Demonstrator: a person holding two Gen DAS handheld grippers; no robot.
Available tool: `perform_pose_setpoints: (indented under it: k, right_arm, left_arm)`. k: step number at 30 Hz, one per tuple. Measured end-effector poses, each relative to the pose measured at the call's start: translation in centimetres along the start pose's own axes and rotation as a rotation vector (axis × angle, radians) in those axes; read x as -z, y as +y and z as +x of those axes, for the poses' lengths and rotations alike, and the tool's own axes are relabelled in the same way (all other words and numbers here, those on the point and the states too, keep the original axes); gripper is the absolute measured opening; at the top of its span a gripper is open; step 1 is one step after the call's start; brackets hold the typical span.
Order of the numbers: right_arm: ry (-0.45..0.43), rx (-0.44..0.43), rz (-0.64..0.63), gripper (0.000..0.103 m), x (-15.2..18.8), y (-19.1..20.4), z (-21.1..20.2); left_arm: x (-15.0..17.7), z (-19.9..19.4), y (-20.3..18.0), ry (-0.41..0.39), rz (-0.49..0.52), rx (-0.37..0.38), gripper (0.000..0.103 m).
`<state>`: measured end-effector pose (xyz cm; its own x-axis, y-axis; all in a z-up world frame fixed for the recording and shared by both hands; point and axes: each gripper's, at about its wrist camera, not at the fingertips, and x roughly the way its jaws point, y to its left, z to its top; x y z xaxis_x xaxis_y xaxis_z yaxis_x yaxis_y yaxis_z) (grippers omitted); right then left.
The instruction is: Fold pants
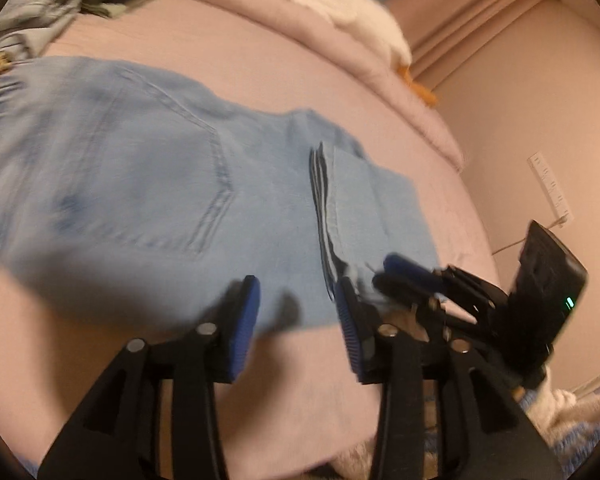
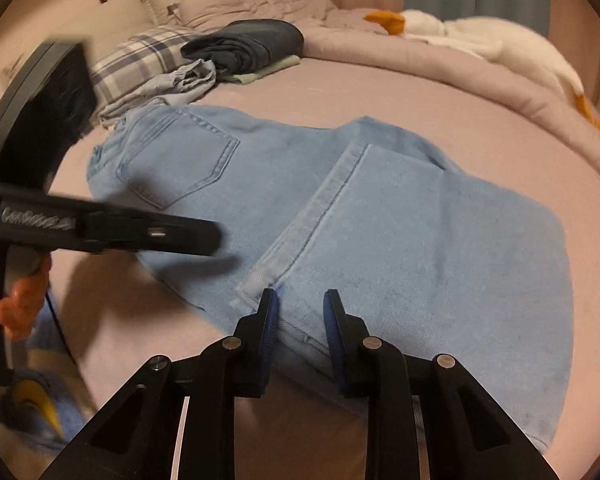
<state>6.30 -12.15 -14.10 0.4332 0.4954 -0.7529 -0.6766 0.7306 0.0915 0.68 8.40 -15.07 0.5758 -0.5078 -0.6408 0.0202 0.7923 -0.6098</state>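
Light blue jeans (image 2: 380, 216) lie on the pink bed sheet with the leg part folded over the seat; a back pocket (image 2: 180, 160) faces up. My right gripper (image 2: 302, 316) hovers over the near edge of the fold by the hem (image 2: 312, 216). Its jaws stand apart and denim shows in the gap, unpinched. My left gripper (image 1: 296, 316) is open over the near edge of the jeans (image 1: 140, 184), nothing between its blue pads (image 1: 244, 320). From the right wrist, the left gripper (image 2: 204, 236) shows as a blurred black bar held by a hand (image 2: 20, 300).
Folded dark clothes (image 2: 248, 44) and a plaid cloth (image 2: 140, 60) lie at the bed's far left. A pink duvet (image 2: 420, 60) with a white and orange plush toy (image 2: 480, 36) runs along the far side. A wall and a power strip (image 1: 550, 184) stand to the right.
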Motion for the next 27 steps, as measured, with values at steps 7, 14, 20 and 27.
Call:
perform_pose_setpoints:
  k: [7, 14, 20, 27]
  right_arm:
    - [-0.074, -0.025, -0.027, 0.027, -0.9, 0.8, -0.2]
    - [-0.013, -0.025, -0.003, 0.028, -0.9, 1.1, 2.1]
    - [-0.012, -0.01, -0.01, 0.028, -0.6, 1.3, 1.7]
    - [-0.008, -0.009, -0.007, 0.028, -0.6, 1.3, 1.7]
  left_arm:
    - [2.6, -4.7, 5.2, -0.116, -0.254, -0.109, 0.057]
    - [2.1, -5.8, 8.1, -0.208, -0.437, -0.159, 0.072]
    - [0.7, -5.3, 8.9, -0.239, -0.462, -0.202, 0.073]
    - [-0.7, -4.4, 9.8, -0.29, -0.453, -0.218, 0.075]
